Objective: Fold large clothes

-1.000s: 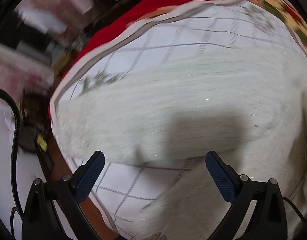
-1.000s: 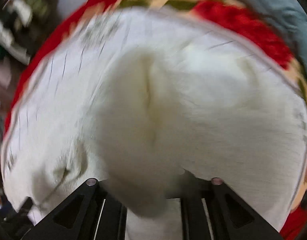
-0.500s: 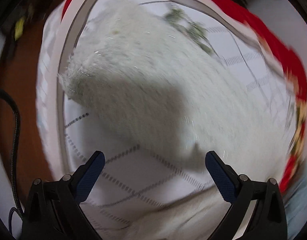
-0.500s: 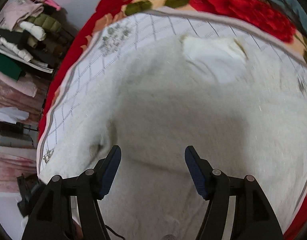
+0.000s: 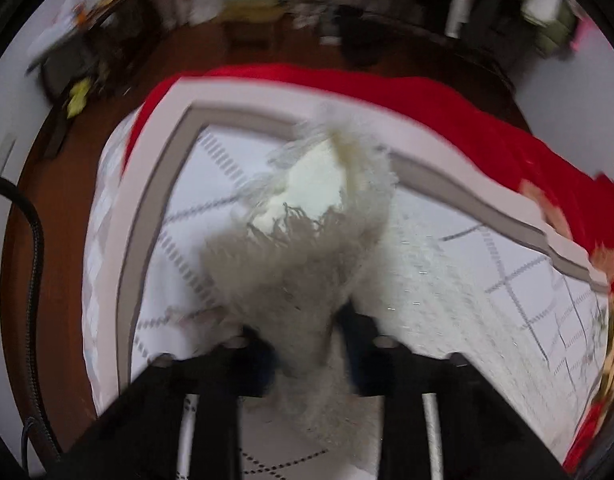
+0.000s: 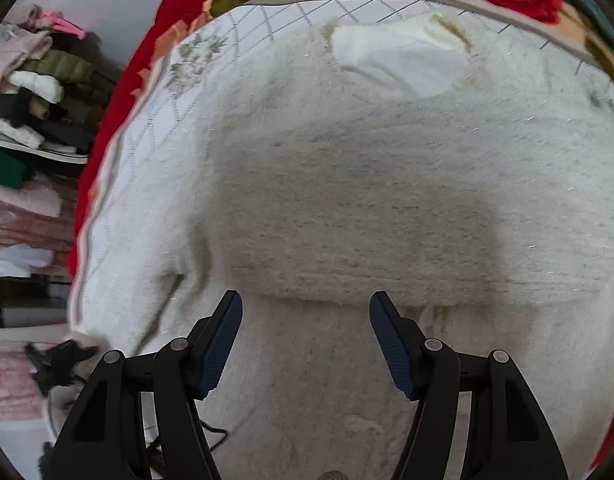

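Note:
A fluffy cream-white sweater (image 6: 367, 184) lies spread on the bed, its neck opening (image 6: 391, 60) at the far side. A folded layer ends in an edge just beyond my right gripper (image 6: 305, 320), which hovers open over the fabric with nothing between its blue pads (image 6: 221, 344). In the left wrist view, my left gripper (image 5: 307, 344) is closing its jaws on a bunched part of the sweater (image 5: 299, 248), whose open end with a fringed edge points away near the bed's corner. The fabric hides the left fingertips.
The sweater rests on a white grid-patterned sheet (image 5: 527, 280) with a grey border, over a red floral blanket (image 5: 387, 88). The bed's corner and brown floor (image 5: 47, 260) lie to the left. Shelves of stacked clothes (image 6: 31, 80) stand beyond the bed.
My left gripper swung across to the bed corner, rolled, and shut on a bunch of the sweater. My right gripper let go of the fabric, opened and lifted slightly.

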